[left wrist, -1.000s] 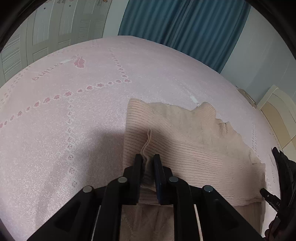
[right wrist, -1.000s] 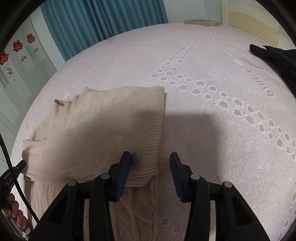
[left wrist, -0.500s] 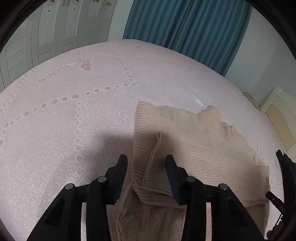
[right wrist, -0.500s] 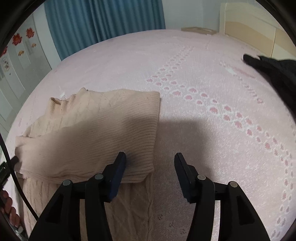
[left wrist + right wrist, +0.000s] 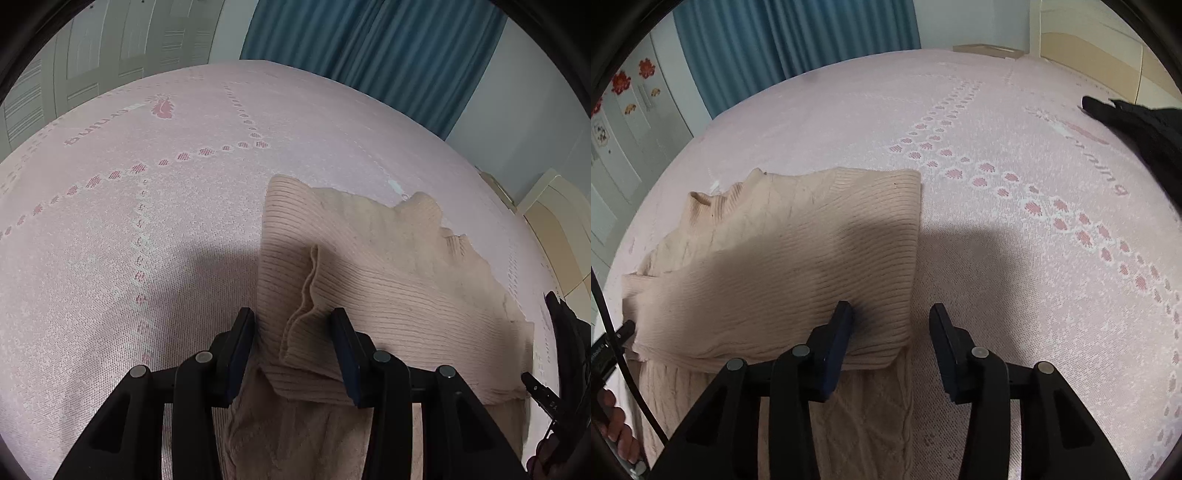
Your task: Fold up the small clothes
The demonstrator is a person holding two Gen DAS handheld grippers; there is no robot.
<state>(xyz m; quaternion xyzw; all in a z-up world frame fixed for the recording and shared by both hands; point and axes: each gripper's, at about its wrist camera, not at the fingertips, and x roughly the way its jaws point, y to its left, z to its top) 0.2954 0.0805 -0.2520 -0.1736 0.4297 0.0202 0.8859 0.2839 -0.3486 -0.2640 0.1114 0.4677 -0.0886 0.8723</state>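
A beige sweater [image 5: 388,280] lies on a pink bedspread [image 5: 129,240]. In the left wrist view it fills the middle and lower right of the picture. A sleeve is folded across the body of the sweater.

The left gripper [image 5: 293,339] sits at the bottom middle of that picture. Its two fingers stand apart. A raised ridge of the ribbed knit pokes up in the gap between them, closer to the left finger. The pads do not squeeze it.

In the right wrist view the sweater [image 5: 783,266] fills the left and lower middle. The right gripper [image 5: 892,332] is at the bottom middle. Its jaws are closing, but they are still apart. The left finger [image 5: 840,332] rests on the knit near the sweater's right edge. The right finger [image 5: 942,339] is over the bare bedspread [image 5: 1015,277], just beside that edge. So the edge of the fold lies between the two fingers, not yet pinched.

A black garment [image 5: 1137,133] lies at the upper right of that view, well apart from the sweater.
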